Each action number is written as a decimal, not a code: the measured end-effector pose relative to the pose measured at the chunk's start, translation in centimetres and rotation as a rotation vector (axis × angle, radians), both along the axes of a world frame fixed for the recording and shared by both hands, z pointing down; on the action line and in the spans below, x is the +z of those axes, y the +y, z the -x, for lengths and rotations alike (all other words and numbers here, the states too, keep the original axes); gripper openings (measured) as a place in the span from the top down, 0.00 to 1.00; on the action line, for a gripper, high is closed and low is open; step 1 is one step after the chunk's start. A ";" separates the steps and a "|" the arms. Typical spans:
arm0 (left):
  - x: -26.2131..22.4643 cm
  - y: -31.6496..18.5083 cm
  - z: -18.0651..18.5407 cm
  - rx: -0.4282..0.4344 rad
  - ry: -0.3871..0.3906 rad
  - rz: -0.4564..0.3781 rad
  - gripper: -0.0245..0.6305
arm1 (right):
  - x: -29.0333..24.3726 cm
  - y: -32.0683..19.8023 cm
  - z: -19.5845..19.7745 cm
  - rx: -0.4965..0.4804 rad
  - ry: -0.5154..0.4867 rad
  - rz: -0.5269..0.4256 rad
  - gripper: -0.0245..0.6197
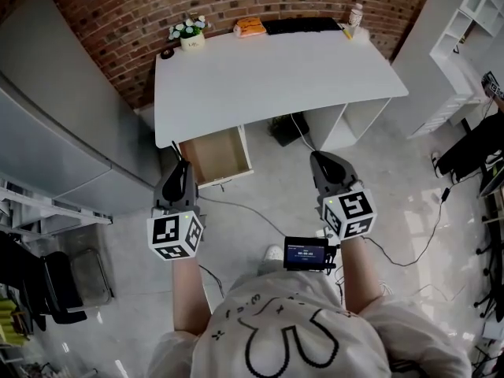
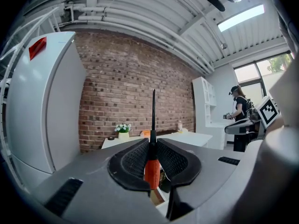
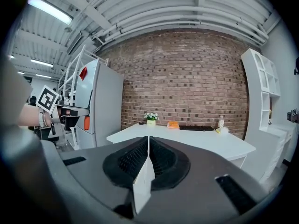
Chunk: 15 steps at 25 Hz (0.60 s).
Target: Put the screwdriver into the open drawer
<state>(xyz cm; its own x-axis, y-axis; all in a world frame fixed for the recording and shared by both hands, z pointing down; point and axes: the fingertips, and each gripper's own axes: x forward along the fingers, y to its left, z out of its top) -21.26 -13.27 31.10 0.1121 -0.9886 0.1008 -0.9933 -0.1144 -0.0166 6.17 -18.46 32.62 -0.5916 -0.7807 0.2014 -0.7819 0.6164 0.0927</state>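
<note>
The screwdriver [image 2: 152,164] has an orange handle and a thin black shaft that points up past the jaws. My left gripper [image 2: 153,148] is shut on its handle. From the head view this gripper [image 1: 179,166] hangs over the floor just left of the open wooden drawer [image 1: 216,156], which sticks out from under the white table [image 1: 276,77]. The drawer looks empty. My right gripper [image 1: 319,157] is held level with the left one, to the right of the drawer. Its jaws [image 3: 148,148] are shut with nothing between them.
On the table's far edge stand a flower pot [image 1: 189,34], an orange object [image 1: 250,27], a black strip [image 1: 303,24] and a bottle [image 1: 356,14]. A grey fridge [image 1: 63,132] is at left, white shelves [image 1: 465,46] at right. Cables [image 1: 299,132] trail on the floor.
</note>
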 end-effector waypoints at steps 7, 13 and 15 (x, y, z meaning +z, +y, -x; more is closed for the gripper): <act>0.9 -3.1 -0.5 0.031 -0.014 0.019 0.87 | 0.9 -2.5 -0.1 0.017 -0.013 0.015 0.93; 2.3 -5.2 0.6 0.061 -0.010 0.039 0.87 | 2.0 -3.6 0.6 0.056 -0.011 0.025 0.93; 2.7 -6.0 0.6 0.089 -0.013 0.045 0.87 | 2.3 -3.8 0.5 0.083 -0.010 0.025 0.93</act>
